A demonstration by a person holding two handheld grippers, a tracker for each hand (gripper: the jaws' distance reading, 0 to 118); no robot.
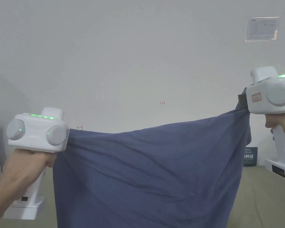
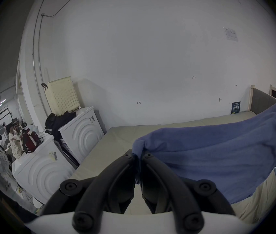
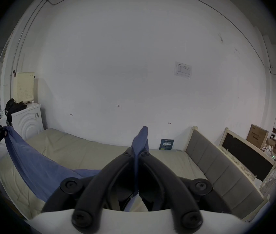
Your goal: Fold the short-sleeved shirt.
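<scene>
A blue short-sleeved shirt [image 1: 150, 172] hangs spread in the air between my two grippers, above the bed. My left gripper [image 2: 138, 155] is shut on a bunched corner of the shirt [image 2: 218, 153], which stretches away to the right. In the head view the left gripper [image 1: 68, 135] holds the lower left end. My right gripper [image 3: 136, 151] is shut on the other corner of the shirt [image 3: 140, 139], and a tip of cloth pokes up past the jaws. The right gripper [image 1: 242, 102] is held higher in the head view. The lower part of the shirt drops out of view.
Under the shirt lies a bed with a beige cover [image 3: 86, 149] and a grey headboard [image 3: 218, 166] to the right. White washing machines [image 2: 81, 133] stand on the left with dark bags on top. A white wall [image 1: 139, 59] is straight ahead. People stand far off on the left [image 2: 14, 141].
</scene>
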